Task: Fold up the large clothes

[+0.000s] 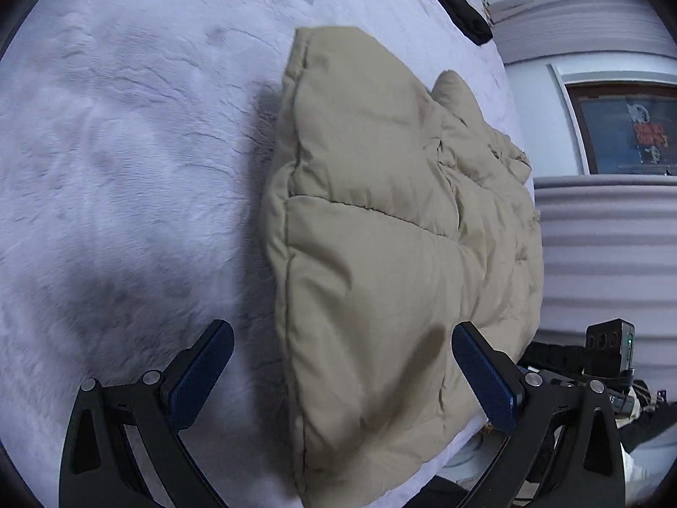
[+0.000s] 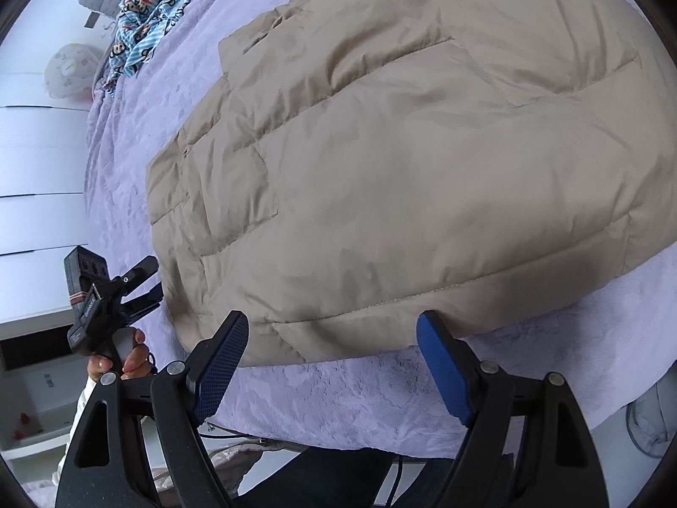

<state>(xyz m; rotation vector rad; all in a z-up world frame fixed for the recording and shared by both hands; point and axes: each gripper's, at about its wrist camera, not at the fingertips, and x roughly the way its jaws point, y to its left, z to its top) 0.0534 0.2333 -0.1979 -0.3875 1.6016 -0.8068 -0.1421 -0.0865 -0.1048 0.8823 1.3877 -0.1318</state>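
A beige quilted puffer jacket lies flat on a lilac plush bedspread. In the left wrist view my left gripper is open, its blue pads straddling the jacket's near side seam without pressing it. In the right wrist view the jacket fills most of the frame, its hem running along the bedspread near the bed's front edge. My right gripper is open just above that hem, with nothing between the pads. The left gripper shows at the jacket's left corner, held by a hand.
A blue patterned cloth lies bunched at the far end of the bed, and a black garment lies beyond the jacket. White drawers stand beside the bed. A padded lilac panel rises past the bed's edge.
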